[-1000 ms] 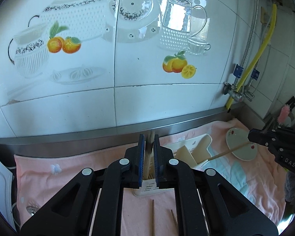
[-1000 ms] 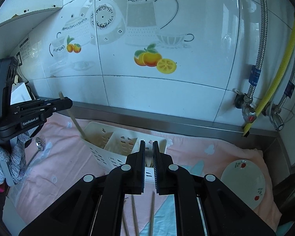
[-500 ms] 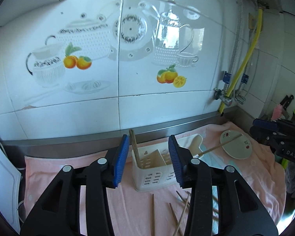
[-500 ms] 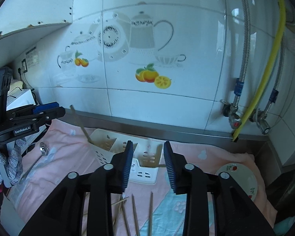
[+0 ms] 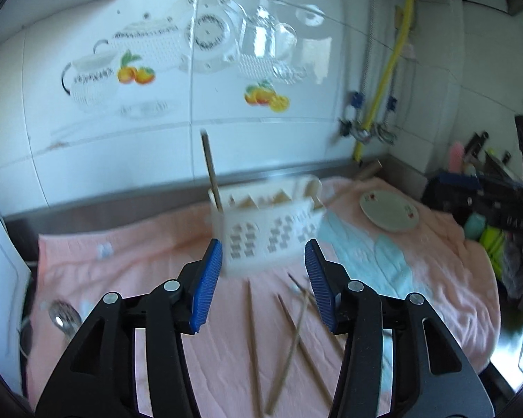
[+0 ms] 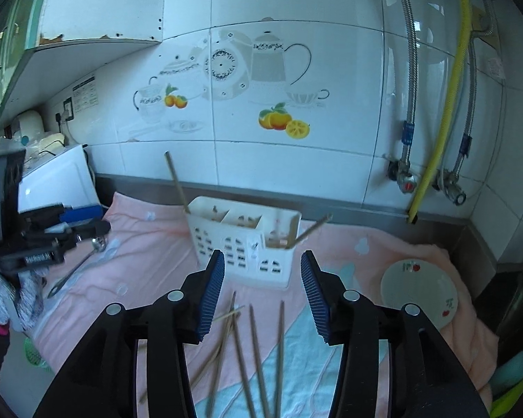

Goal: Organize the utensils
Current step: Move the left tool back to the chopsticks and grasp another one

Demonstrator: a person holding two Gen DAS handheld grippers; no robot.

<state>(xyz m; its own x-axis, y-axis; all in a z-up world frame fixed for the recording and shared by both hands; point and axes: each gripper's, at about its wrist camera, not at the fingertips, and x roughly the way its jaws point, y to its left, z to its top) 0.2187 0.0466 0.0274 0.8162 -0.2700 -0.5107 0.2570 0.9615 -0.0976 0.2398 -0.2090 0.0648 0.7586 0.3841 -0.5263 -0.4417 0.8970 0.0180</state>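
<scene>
Both claws have pulled back from the white caddy [image 6: 243, 240] since a second ago, when each sat pressed together right over it. Their jaws have just been opening. The left claw [image 5: 263, 280] and the right claw [image 6: 263, 291] now stand spread with nothing between the blue pads.

From where I stand, 2 chopsticks are already in the caddy. 1 stands up out of its left end [image 6: 176, 183], leaning toward the upper left of the right-wrist frame. The other [image 6: 308, 231] slants out of the right-hand compartment toward the tap fittings. The caddy sits on the pink towel [image 6: 150, 240] that covers the bench, near the back wall and at the middle of both frames.

Plenty is left. A loose scatter of chopsticks [image 6: 258, 348] lies on the towel in front of the caddy, at the bottom centre of the frame between the claw arms. I count roughly 5 or 6, some crossing each other, though blur makes the exact number hard to tell. A metal spoon [image 6: 78, 266] lies on the towel at the left, just below the left claw as seen from the right wrist. A small plate [image 6: 418, 291] with cherry marks rests at the lower right, well apart from the caddy.

I would judge the job as barely begun.
</scene>
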